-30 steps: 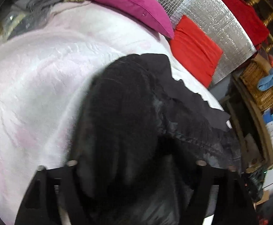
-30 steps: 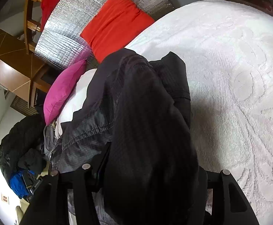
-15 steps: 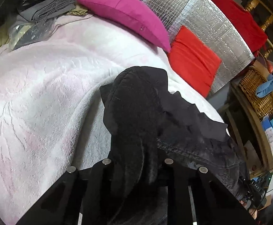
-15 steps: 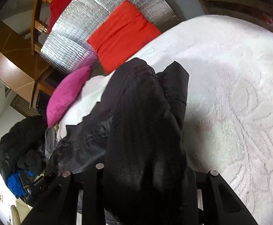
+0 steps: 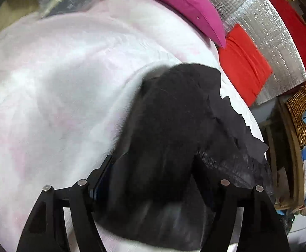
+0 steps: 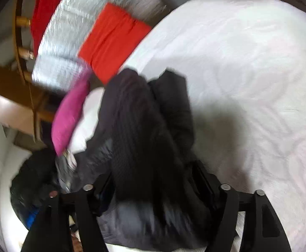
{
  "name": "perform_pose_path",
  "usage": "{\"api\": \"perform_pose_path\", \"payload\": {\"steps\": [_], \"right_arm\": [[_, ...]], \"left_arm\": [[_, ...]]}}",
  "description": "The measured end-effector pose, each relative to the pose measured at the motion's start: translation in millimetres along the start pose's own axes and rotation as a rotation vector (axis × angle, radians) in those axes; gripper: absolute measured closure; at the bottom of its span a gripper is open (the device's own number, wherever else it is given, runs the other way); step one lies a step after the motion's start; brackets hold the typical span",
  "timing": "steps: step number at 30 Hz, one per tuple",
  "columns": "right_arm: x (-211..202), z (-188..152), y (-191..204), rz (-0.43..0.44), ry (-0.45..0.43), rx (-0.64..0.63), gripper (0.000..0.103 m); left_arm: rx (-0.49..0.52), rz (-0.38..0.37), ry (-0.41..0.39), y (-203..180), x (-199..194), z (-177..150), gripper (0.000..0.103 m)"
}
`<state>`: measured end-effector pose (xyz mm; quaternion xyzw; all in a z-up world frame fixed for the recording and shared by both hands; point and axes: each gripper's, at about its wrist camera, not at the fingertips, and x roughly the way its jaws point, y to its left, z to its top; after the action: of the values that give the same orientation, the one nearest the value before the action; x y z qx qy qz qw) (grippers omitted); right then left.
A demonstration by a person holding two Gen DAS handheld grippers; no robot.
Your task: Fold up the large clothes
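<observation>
A large black jacket (image 5: 174, 126) lies bunched on the white bedspread (image 5: 58, 84). My left gripper (image 5: 153, 180) has its fingers (image 5: 102, 174) spread wide, with a thick fold of the jacket lying between them. In the right wrist view the same jacket (image 6: 140, 136) fills the gap of my right gripper (image 6: 155, 180), whose fingers (image 6: 203, 180) also stand wide apart around the cloth. Both views are blurred by motion. The fingertips are partly hidden by fabric.
A magenta pillow (image 5: 186, 6) and a red cushion (image 5: 243, 63) lean on a silver foil panel (image 5: 268, 31) at the bed's head. A wicker basket (image 5: 302, 117) stands at the right. A dark clothes heap (image 6: 33, 180) lies off the bed's left side.
Both grippers were closed on the jacket half a second ago and now stand wide open. The jacket has slumped lower between the fingers, and both cameras have shifted.
</observation>
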<state>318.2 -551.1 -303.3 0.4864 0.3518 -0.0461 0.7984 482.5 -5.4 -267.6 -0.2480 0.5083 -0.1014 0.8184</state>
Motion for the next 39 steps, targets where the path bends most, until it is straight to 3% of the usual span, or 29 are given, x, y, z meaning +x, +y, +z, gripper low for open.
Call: {"api": "perform_pose_path", "payload": {"steps": [5,8,13,15,18,28,30,32,34,36,39], "right_arm": [[-63,-19,-5,-0.033,-0.117,-0.001,0.018],[-80,-46,-15,0.03,-0.062,0.067,0.017],[-58,-84,-11,0.155,0.044,0.169,0.017],[-37,-88,-5,0.164,0.063,0.19,0.017],[-7,-85,-7,0.177,0.063,0.255,0.017],[25,-66,-8,0.178,-0.097,0.279,0.015],[28,-64,0,0.148,-0.133,0.225,0.017],[33,-66,9,0.074,-0.152,0.157,0.03],[33,-69,14,0.016,-0.165,0.106,0.046],[29,-69,17,0.022,-0.17,0.092,0.054],[18,-70,30,0.02,-0.192,0.027,0.062]], "left_arm": [[-0.001,0.081,-0.169,9,-70,-36,0.019],[0.016,0.048,-0.163,11,-84,-62,0.019],[-0.039,-0.144,0.06,10,-47,-93,0.019],[-0.107,-0.176,0.088,16,-30,-91,0.019],[-0.22,-0.235,0.088,29,-13,-82,0.019],[-0.323,-0.324,-0.006,33,16,-60,0.018],[-0.32,-0.298,-0.013,33,18,-61,0.026],[-0.304,-0.256,-0.031,31,17,-60,0.045],[-0.294,-0.255,-0.043,29,17,-62,0.055],[-0.254,-0.248,-0.057,24,12,-62,0.067],[-0.203,-0.235,-0.091,12,0,-62,0.074]]}}
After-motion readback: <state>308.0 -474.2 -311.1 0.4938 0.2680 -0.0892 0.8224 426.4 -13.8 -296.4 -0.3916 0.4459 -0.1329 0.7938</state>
